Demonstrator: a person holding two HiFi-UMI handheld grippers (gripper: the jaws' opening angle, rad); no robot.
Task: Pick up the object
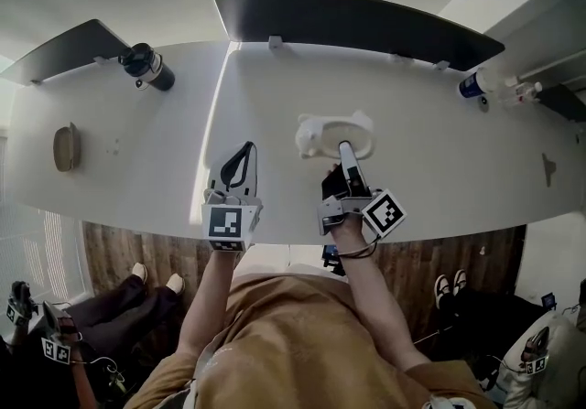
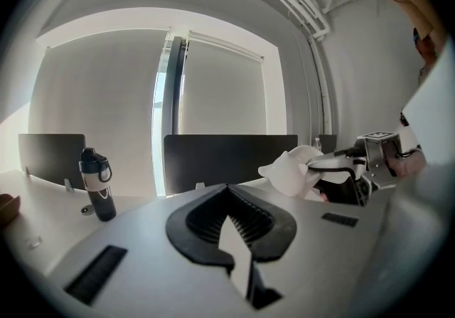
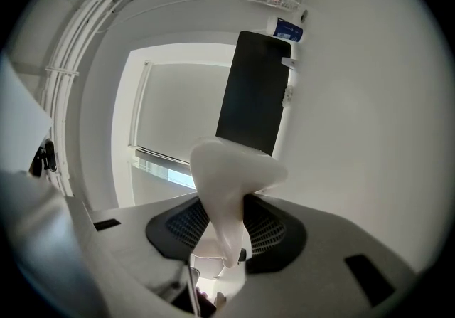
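The right tool [image 1: 346, 154] grips the white moulded object [image 1: 334, 135], apparently clear of the worktop [image 1: 439, 142]; the left tool [image 1: 244, 153] hovers closed and empty. Pickup looks complete.

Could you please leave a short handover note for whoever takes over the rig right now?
Left gripper: tongs together, nothing in them, held over the near side of the table.
Right gripper: tongs clamped on the white object, gripper roughly level.
Done: the object is gripped. In the left gripper view it looks raised off the table, though the head view does not confirm the gap.
Left: finish the lift, keep the grip firm, and keep the left gripper out of the way.
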